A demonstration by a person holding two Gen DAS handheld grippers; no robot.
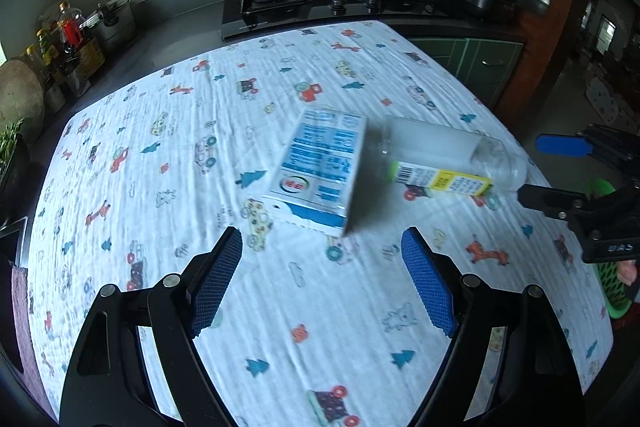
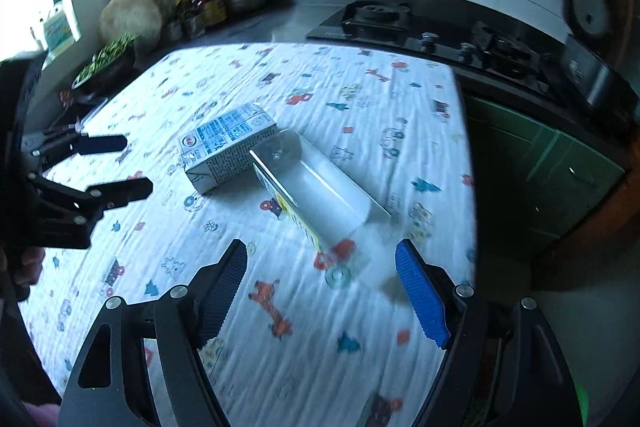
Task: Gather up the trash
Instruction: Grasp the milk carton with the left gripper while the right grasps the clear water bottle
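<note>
Here, through the left wrist, we hold the left gripper [image 1: 322,281] wide and empty before the carton [image 1: 320,171] lying on the tablecloth [image 1: 160,187]. Through the right wrist, our right gripper [image 2: 320,291], equally wide and empty, lines up on the bottle [image 2: 320,195] touching that carton.

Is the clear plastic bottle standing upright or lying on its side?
Lying on its side. The plastic bottle rests lengthwise on the tablecloth, its label facing sideways, next to the milk carton.
</note>
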